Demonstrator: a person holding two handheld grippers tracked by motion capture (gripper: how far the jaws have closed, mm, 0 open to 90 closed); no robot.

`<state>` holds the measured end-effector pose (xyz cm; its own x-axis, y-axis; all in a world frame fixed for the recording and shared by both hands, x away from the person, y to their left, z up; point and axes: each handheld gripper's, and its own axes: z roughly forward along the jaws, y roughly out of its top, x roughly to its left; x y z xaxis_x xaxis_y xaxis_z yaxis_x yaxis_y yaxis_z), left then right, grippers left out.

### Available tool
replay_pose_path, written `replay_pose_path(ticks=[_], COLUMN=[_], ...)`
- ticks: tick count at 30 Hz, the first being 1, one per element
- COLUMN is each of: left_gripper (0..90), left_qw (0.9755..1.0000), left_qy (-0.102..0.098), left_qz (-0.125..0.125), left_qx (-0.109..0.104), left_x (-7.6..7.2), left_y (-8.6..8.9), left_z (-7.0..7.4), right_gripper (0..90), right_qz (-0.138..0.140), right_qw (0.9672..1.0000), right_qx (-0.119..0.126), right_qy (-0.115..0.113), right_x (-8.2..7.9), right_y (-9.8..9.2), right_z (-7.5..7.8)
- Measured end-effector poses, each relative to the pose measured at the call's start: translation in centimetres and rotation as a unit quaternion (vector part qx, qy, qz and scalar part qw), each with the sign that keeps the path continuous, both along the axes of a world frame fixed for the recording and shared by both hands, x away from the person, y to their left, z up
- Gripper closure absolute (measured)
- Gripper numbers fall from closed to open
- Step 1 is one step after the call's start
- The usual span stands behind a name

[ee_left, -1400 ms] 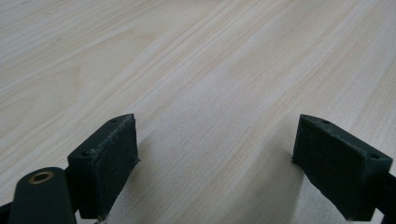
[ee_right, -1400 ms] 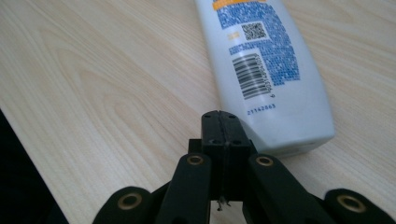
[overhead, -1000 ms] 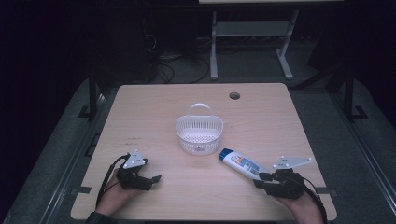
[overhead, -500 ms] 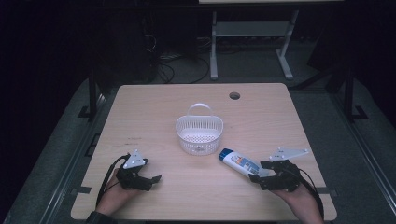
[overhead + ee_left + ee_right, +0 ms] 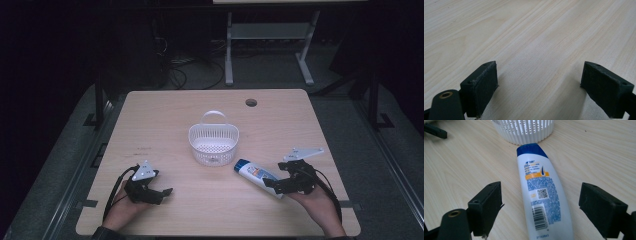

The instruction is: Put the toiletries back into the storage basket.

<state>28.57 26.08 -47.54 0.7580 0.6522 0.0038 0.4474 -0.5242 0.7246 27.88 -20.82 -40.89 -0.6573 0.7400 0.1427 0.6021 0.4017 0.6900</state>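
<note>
A white shampoo bottle [image 5: 256, 175] with a blue cap lies flat on the wooden table [image 5: 165, 120], cap toward a white slotted basket [image 5: 213, 142]. My right gripper [image 5: 272, 185] is at the bottle's bottom end. In the right gripper view the bottle [image 5: 541, 190] runs up between the two black pads [image 5: 487, 205], which stand clear of its sides. The right gripper [image 5: 541, 202] is open and its jaws have just been opening. The basket [image 5: 524, 130] stands just beyond the cap. My left gripper [image 5: 162, 192] rests open near the front left, with bare wood between its jaws [image 5: 539, 85].
A round cable hole [image 5: 251, 102] sits near the table's far right edge. Behind the table stand a metal desk frame [image 5: 270, 50] and floor cables [image 5: 195, 70]. In the right gripper view a part of the left gripper [image 5: 434, 131] shows at the top left.
The right gripper's jaws have spread wider, and the hand has shifted slightly up the picture along the bottle's end. Bottle, basket and left gripper have stayed put.
</note>
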Motion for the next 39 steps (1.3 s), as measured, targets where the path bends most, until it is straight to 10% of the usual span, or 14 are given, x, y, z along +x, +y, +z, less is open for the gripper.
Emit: replay_pose_path(ticks=[39], left_gripper=[12.9], left_qw=[1.0000], left_qy=[0.001], left_qz=[-0.004], left_qx=[-0.001], left_x=[0.0], left_y=[-0.2], left_z=[0.0], right_gripper=[13.8], right_qz=[0.041], right_qw=[0.9960], right_qx=[-0.062], right_qy=[0.049], right_x=[5.7], right_y=[5.5], right_z=[-0.9])
